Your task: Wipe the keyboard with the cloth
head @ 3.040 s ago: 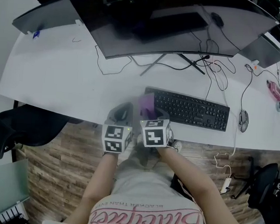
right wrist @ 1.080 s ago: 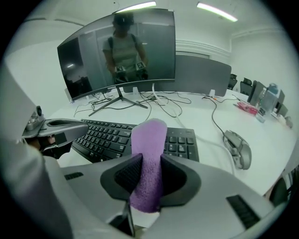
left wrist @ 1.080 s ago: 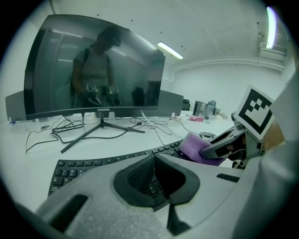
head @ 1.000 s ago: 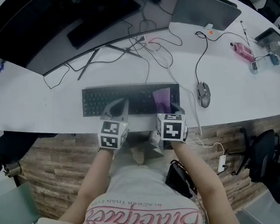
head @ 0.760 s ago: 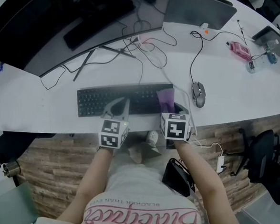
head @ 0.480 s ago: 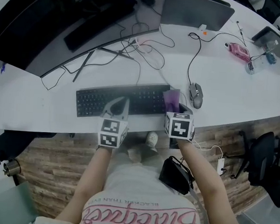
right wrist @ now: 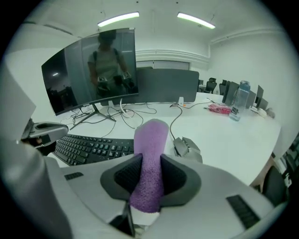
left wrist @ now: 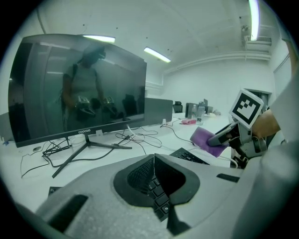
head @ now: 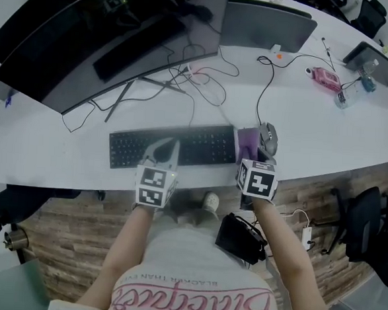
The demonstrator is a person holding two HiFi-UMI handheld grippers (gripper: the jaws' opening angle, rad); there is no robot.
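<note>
A black keyboard (head: pixel 171 147) lies along the white desk's front edge; it also shows in the right gripper view (right wrist: pixel 93 148). My right gripper (head: pixel 250 148) is shut on a purple cloth (head: pixel 247 141) (right wrist: pixel 150 163) that stands up between its jaws, just off the keyboard's right end and beside the mouse. The left gripper (head: pixel 167 150) rests over the keyboard's front middle, its jaws together with nothing between them. In the left gripper view, keys (left wrist: pixel 156 195) show below the jaws and the cloth (left wrist: pixel 205 139) appears at the right.
A grey mouse (head: pixel 267 137) (right wrist: pixel 188 148) sits right of the cloth. A large curved monitor (head: pixel 110 32) on a stand, tangled cables (head: pixel 199 75), a laptop (head: pixel 268 27) and a pink item (head: pixel 326 79) occupy the desk behind. Black chairs (head: pixel 368 226) stand on the wooden floor.
The right gripper has carried the cloth rightward along the keyboard, from near its left end to past its right end by the mouse. The left gripper stayed over the keyboard's front.
</note>
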